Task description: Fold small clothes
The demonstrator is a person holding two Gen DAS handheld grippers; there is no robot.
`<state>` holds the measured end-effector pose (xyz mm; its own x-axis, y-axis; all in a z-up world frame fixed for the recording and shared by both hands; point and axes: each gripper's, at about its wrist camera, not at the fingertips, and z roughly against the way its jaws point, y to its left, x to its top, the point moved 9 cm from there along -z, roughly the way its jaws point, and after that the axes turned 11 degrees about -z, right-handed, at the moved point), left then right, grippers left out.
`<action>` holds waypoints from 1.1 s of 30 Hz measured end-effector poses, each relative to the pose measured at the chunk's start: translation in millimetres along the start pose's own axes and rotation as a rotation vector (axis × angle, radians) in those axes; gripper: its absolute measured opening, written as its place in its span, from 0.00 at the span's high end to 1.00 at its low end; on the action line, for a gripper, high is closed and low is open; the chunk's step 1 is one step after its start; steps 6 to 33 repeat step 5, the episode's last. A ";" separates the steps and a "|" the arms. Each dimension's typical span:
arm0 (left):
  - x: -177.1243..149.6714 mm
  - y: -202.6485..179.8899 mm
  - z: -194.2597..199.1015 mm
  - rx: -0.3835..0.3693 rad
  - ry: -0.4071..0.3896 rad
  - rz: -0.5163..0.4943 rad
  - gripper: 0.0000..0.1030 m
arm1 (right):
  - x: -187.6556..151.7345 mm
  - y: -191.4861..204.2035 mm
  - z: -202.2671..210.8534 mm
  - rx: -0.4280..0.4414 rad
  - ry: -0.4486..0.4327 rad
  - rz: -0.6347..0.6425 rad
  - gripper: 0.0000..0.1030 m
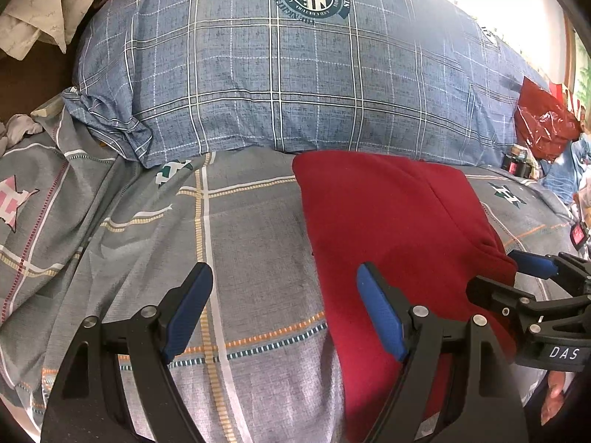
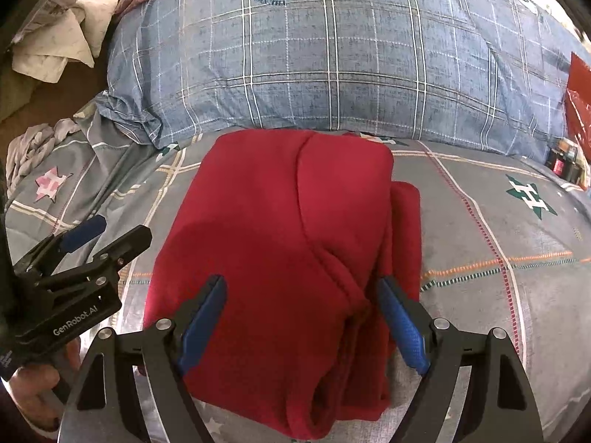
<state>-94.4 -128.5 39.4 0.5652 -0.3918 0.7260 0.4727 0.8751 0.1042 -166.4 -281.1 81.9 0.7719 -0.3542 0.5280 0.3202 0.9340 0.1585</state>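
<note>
A red garment (image 2: 280,243) lies folded in a thick stack on the grey plaid bedsheet (image 2: 491,258). In the left wrist view it (image 1: 388,229) fills the right half. My left gripper (image 1: 284,280) is open and empty, its right finger over the garment's left edge, its left finger over bare sheet. My right gripper (image 2: 303,288) is open and empty, jaws spread just above the near end of the folded stack. The right gripper also shows at the right edge of the left wrist view (image 1: 517,277), and the left gripper at the left of the right wrist view (image 2: 110,232).
A big blue plaid pillow (image 1: 295,74) lies behind the garment. Crumpled cream cloth (image 1: 40,11) sits far left, a red plastic bag (image 1: 543,122) and small items far right. The sheet (image 1: 229,258) spreads out left of the garment.
</note>
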 end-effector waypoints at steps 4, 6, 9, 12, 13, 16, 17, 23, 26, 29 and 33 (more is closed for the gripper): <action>1.0 1.7 -1.2 0.000 -0.010 -0.007 0.22 | -0.9 -1.4 -2.1 0.000 0.002 -0.002 0.18; 0.9 3.3 -2.2 -0.001 -0.008 -0.005 0.22 | 0.0 -2.6 -2.2 0.000 0.001 -0.003 0.18; 0.9 3.3 -2.2 -0.001 -0.008 -0.005 0.22 | 0.0 -2.6 -2.2 0.000 0.001 -0.003 0.18; 0.9 3.3 -2.2 -0.001 -0.008 -0.005 0.22 | 0.0 -2.6 -2.2 0.000 0.001 -0.003 0.18; 0.9 3.3 -2.2 -0.001 -0.008 -0.005 0.22 | 0.0 -2.6 -2.2 0.000 0.001 -0.003 0.18; 0.9 3.3 -2.2 -0.001 -0.008 -0.005 0.22 | 0.0 -2.6 -2.2 0.000 0.001 -0.003 0.18; 0.9 3.3 -2.2 -0.001 -0.008 -0.005 0.22 | 0.0 -2.6 -2.2 0.000 0.001 -0.003 0.18; 0.9 3.3 -2.2 -0.001 -0.008 -0.005 0.22 | 0.0 -2.6 -2.2 0.000 0.001 -0.003 0.18; 0.9 3.3 -2.2 -0.001 -0.008 -0.005 0.22 | 0.0 -2.6 -2.2 0.000 0.001 -0.003 0.18; 0.9 3.3 -2.2 -0.001 -0.008 -0.005 0.22 | 0.0 -2.6 -2.2 0.000 0.001 -0.003 0.18; 0.9 3.3 -2.2 -0.001 -0.008 -0.005 0.22 | 0.0 -2.6 -2.2 0.000 0.001 -0.003 0.18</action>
